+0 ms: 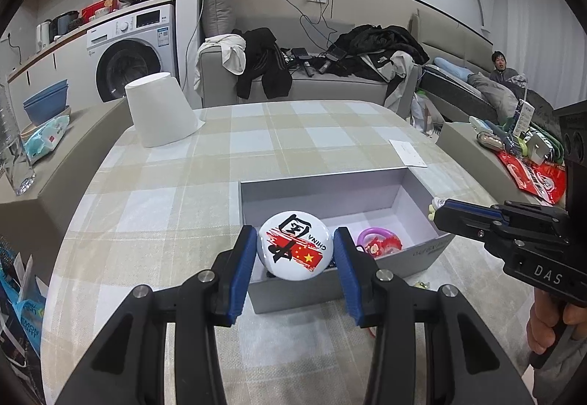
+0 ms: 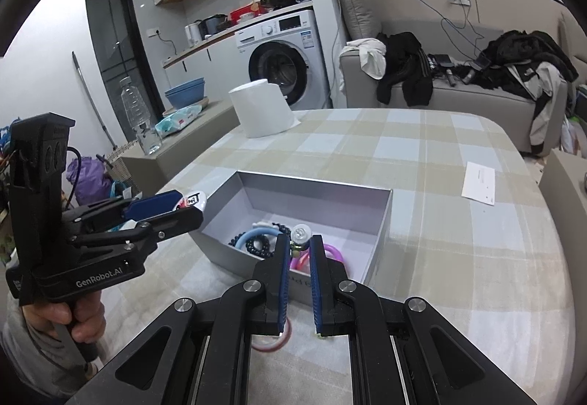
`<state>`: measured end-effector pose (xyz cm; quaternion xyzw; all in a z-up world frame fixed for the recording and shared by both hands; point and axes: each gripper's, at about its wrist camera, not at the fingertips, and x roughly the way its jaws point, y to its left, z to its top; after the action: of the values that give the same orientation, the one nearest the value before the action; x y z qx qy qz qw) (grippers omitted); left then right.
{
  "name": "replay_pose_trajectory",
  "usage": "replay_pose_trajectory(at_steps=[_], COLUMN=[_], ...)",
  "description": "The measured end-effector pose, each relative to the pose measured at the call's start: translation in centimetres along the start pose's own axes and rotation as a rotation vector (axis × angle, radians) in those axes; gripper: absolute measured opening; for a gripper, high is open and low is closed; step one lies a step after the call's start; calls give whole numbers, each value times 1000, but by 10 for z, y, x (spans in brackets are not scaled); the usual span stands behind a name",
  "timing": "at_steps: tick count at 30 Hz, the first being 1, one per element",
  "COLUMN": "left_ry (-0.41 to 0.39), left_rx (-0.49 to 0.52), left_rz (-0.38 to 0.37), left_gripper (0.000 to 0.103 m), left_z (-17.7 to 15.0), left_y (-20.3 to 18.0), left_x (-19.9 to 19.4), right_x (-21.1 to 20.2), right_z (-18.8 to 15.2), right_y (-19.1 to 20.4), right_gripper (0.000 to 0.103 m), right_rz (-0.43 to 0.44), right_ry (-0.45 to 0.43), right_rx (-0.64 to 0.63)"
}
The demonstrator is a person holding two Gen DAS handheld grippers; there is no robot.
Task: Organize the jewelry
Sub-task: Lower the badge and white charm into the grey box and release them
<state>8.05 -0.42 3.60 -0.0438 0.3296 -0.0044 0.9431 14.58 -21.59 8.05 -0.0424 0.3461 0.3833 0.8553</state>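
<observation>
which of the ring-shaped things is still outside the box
The pink ring lying on the tablecloth under the right hand-held gripper. The light blue ring and purple ring lie inside the grey box.

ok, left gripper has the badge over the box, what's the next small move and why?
Probably lower a little, then open. The left gripper clamps the round badge above the near end of the open grey box, where other pieces already lie. The right gripper holds a small clear charm.
</observation>
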Motion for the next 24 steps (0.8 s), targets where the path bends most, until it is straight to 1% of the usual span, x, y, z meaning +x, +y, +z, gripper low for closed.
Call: replay_pose_trajectory(at_steps=[10, 20, 24], left_ry=[12, 56, 61], left_rx=[-15, 17, 25], left_rz=[-4, 11, 14], left_gripper=[37, 37, 37], left_z=[6, 4, 3], left_y=[2, -4, -4], left_x=[10, 29, 31], right_x=[9, 22, 24], right_z=[2, 5, 5], right_y=[-4, -11, -12], right_gripper=[10, 10, 10], right_rz=[1, -12, -20], right_ry=[13, 30, 30], right_rx=[7, 31, 32])
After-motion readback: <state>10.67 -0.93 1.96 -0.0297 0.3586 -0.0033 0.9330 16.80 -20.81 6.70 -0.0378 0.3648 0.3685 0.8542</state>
